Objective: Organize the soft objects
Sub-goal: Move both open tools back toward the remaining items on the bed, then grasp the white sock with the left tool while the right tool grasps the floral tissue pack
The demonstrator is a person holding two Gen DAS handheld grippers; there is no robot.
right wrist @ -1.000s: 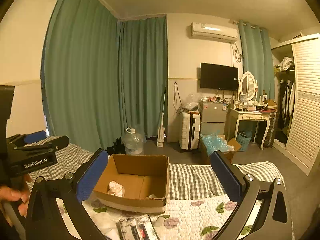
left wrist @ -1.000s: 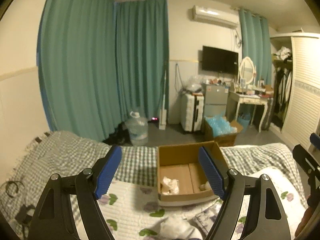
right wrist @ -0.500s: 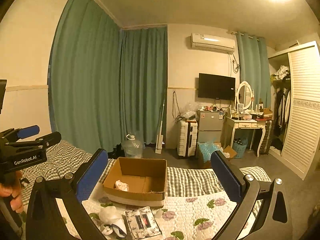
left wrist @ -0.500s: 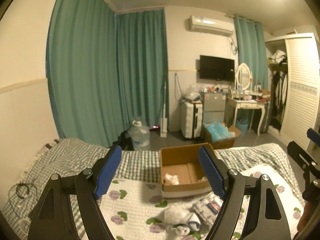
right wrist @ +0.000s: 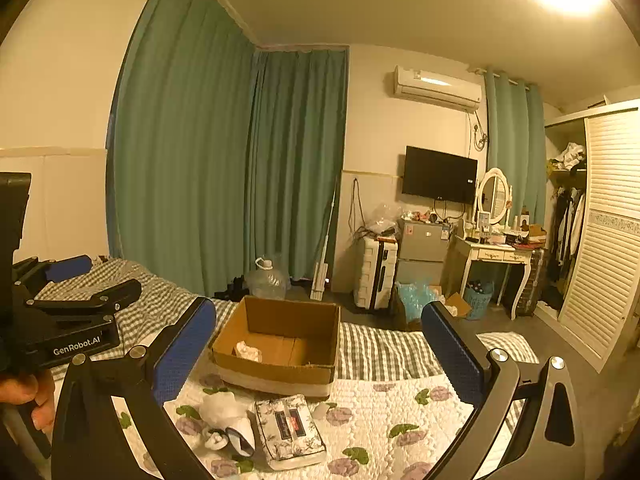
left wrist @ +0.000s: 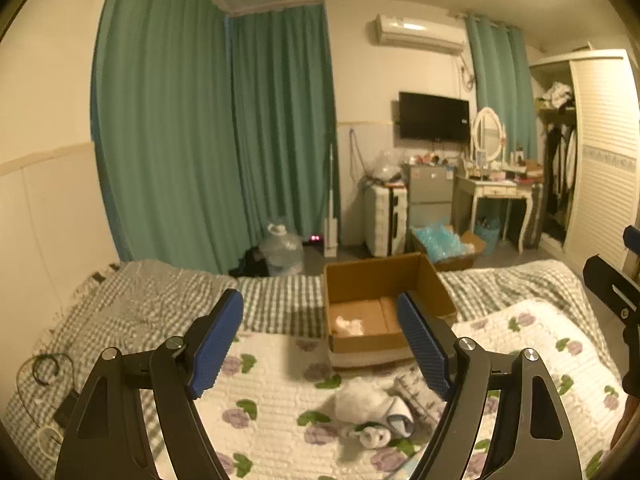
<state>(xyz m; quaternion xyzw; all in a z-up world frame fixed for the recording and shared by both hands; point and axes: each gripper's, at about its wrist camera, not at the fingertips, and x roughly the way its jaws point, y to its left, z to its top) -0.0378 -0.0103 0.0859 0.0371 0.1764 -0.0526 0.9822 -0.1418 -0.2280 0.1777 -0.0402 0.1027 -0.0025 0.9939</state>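
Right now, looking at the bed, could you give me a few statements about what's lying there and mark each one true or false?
1. The cardboard box sits open on the bed. True.
2. The box is packed full to the brim. False: only a small crumpled white item shows on its floor, with much bare cardboard around it.
3. A floral-patterned tissue pack lies on the quilt in front of the box. True.
4. The right gripper is clamped on the tissue pack. False: its jaws stand wide apart with nothing between them.
5. The white soft bundle lies inside the box. False: it lies on the quilt, outside the box, beside the tissue pack.
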